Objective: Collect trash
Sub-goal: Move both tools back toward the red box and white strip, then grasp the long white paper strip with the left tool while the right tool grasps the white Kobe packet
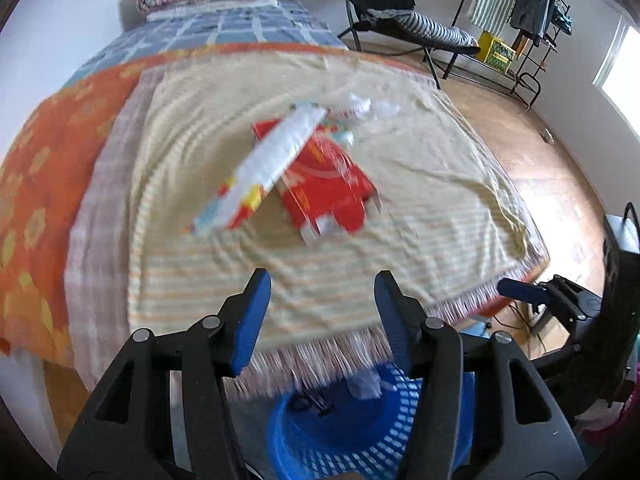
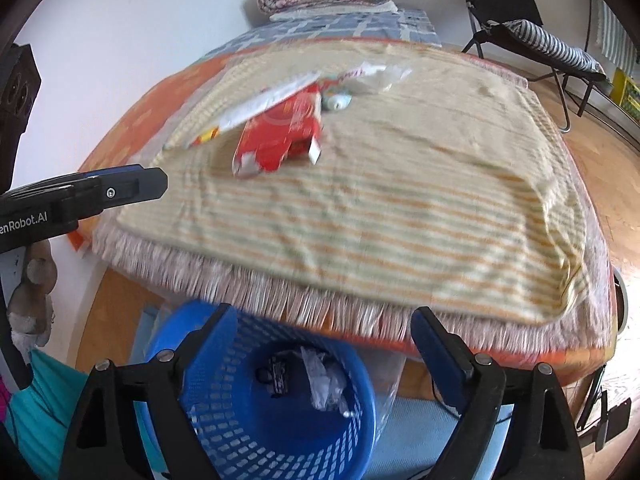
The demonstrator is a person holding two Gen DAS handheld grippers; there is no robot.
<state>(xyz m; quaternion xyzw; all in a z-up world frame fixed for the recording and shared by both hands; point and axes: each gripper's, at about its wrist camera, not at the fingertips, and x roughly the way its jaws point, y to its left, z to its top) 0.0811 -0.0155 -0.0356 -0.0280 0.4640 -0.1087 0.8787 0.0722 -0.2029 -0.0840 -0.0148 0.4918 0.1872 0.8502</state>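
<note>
Left tool (image 1: 320, 316) agape, right tool (image 2: 324, 344) agape — both empty

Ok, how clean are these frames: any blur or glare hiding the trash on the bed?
Left wrist view: motion blur smears the red box and white carton, print unreadable; bright window blows out at right. Right wrist view: similar blur on the striped blanket; blue basket contents indistinct. Fisheye bends both.

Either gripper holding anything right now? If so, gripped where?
Nothing held. The left gripper and right gripper are both open and empty; the flattened red carton lies untouched on the striped yellow blanket.
</note>
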